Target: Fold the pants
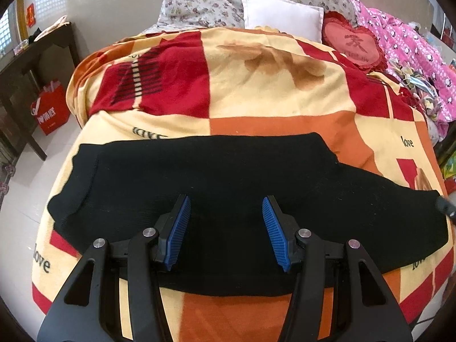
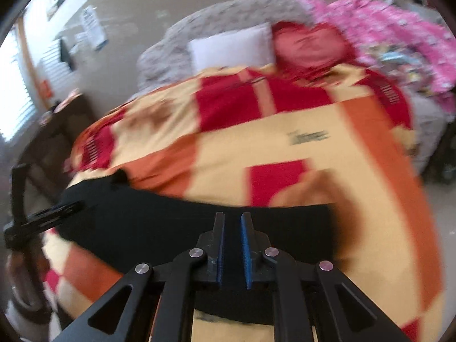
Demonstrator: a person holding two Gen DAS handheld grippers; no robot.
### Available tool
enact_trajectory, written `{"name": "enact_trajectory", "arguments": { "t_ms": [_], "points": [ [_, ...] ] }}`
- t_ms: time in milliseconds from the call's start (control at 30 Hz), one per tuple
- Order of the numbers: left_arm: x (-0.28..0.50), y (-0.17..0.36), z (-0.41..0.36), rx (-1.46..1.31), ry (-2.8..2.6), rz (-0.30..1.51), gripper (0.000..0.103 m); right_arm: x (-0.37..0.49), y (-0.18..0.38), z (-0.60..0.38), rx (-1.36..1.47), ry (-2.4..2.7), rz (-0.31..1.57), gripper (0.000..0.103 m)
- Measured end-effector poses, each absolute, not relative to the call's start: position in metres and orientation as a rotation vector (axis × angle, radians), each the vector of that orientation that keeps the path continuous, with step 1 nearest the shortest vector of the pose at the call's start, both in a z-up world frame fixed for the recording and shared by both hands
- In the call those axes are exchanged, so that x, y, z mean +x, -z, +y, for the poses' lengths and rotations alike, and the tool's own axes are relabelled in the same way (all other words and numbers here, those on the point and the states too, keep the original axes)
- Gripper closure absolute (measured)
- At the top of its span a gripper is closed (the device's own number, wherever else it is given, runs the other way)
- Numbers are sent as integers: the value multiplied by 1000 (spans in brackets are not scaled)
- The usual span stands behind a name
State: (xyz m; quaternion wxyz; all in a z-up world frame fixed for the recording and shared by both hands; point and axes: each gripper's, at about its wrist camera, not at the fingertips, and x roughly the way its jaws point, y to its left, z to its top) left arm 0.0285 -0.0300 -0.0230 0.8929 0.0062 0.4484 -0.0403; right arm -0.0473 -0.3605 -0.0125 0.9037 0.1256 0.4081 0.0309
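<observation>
Around: a white pillow (image 1: 280,14) and a red heart cushion (image 1: 352,42) are sitting at the far end of the checked blanket (image 1: 256,99)
Bag: a red bag (image 1: 51,108) is standing on the floor, its inside hidden
Pants: the black pants (image 1: 228,176) are lying flat across the blanket
Left gripper (image 1: 225,206): hanging over the pants, fingers wide, holding nothing
Right gripper (image 2: 232,219): fingers nearly together, nothing seen between them

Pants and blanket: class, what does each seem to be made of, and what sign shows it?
Pants: likely a matte black knit; fine ribbing shows along the left edge. Blanket: probably soft fleece, with a fuzzy, dull printed surface.
</observation>
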Motion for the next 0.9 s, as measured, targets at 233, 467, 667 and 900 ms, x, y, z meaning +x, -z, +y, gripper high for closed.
{"name": "enact_trajectory", "arguments": {
  "t_ms": [233, 467, 667, 900],
  "points": [
    [33, 30, -12, -9, 47, 944, 51, -14, 42, -317, 197, -112, 894, 93],
    [45, 45, -14, -7, 43, 978, 50, 9, 47, -317, 139, -57, 921, 92],
    [40, 35, -7, -37, 47, 971, 51, -4, 25, -309, 145, -93, 884, 92],
    [21, 16, 21, -64, -11, 913, 51, -24, 13, -290, 128, -179, 872, 88]
  ]
}}
